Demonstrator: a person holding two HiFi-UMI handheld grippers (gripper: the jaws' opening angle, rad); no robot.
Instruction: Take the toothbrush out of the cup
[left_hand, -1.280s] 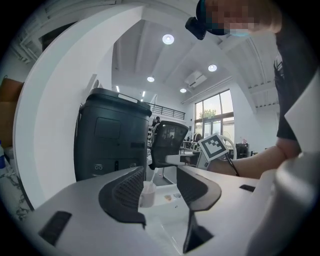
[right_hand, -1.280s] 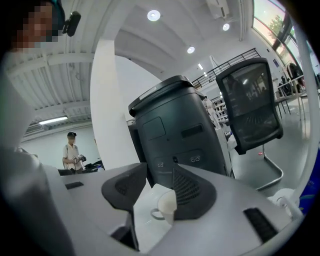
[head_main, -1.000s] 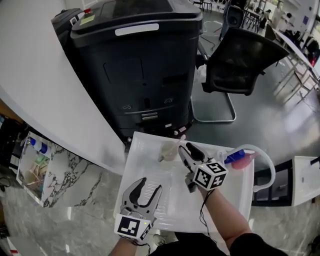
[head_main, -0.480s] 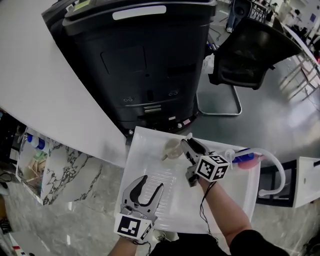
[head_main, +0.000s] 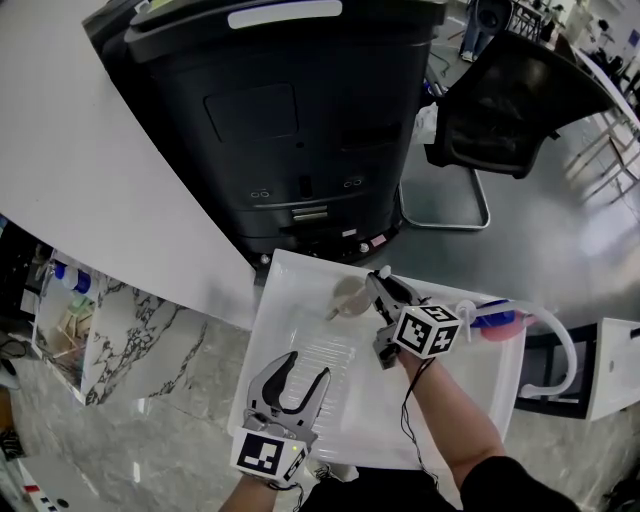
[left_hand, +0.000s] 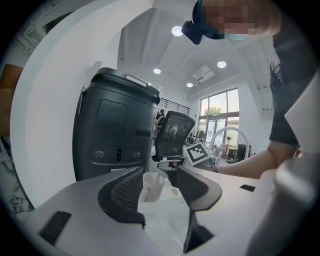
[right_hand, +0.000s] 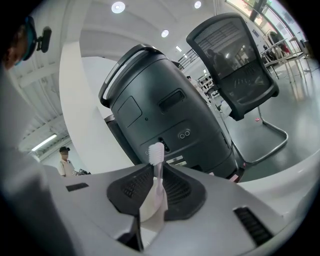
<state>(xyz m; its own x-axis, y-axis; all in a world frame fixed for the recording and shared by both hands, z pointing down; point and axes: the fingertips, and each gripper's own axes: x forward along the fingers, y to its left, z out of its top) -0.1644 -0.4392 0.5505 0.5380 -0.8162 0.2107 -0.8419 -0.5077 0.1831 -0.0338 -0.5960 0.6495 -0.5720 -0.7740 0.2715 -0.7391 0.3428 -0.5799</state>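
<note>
The right gripper (right_hand: 156, 184), jaws just closing, pinches the toothbrush (right_hand: 157, 155) standing in the cup (head_main: 349, 297) at the basin's (head_main: 470, 400) far edge. The left gripper (head_main: 306, 368) gapes empty. Nothing steadies the cup, so a slanted pull may tip it.

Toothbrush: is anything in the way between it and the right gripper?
Nothing visible. The fingers of the right gripper have just been closing and now pinch the toothbrush, which stands in the cup.
</note>
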